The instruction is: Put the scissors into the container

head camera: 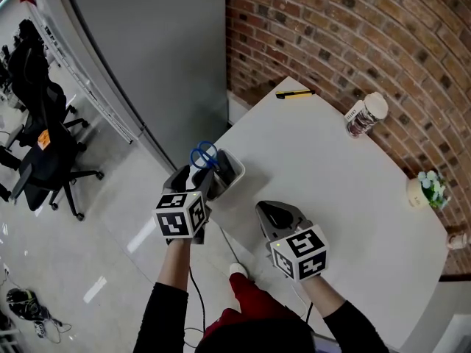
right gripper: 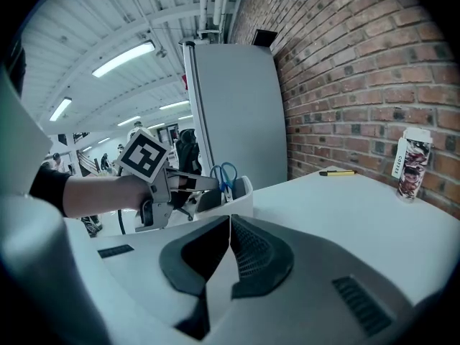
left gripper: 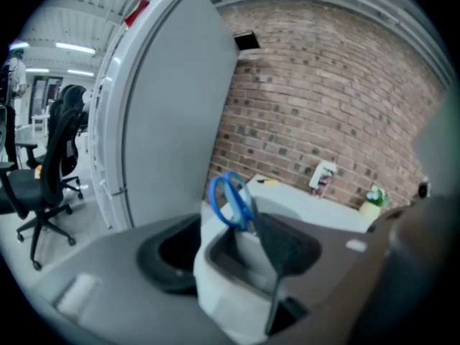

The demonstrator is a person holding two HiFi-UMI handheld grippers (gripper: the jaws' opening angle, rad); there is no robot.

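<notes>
A white container (head camera: 234, 173) stands at the table's near left edge. Blue-handled scissors (head camera: 204, 155) stand in it, handles up, blades hidden inside. My left gripper (head camera: 204, 177) is right at the container with its jaws wide apart, open. In the left gripper view (left gripper: 230, 256) the container's (left gripper: 223, 286) near end lies between the jaws, and the scissors (left gripper: 231, 201) rise just beyond, free of the pads. My right gripper (head camera: 269, 212) hovers over the table to the right, shut and holding nothing (right gripper: 230, 225). From there I see the container (right gripper: 243, 195) and the scissors (right gripper: 226, 174).
A yellow-and-black pen (head camera: 294, 93) lies at the table's far corner. A lidded cup (head camera: 366, 114) and a small potted plant (head camera: 427, 188) stand by the brick wall (head camera: 346, 28). A grey panel (head camera: 154, 50) and office chairs (head camera: 44, 145) are on the left, off the table.
</notes>
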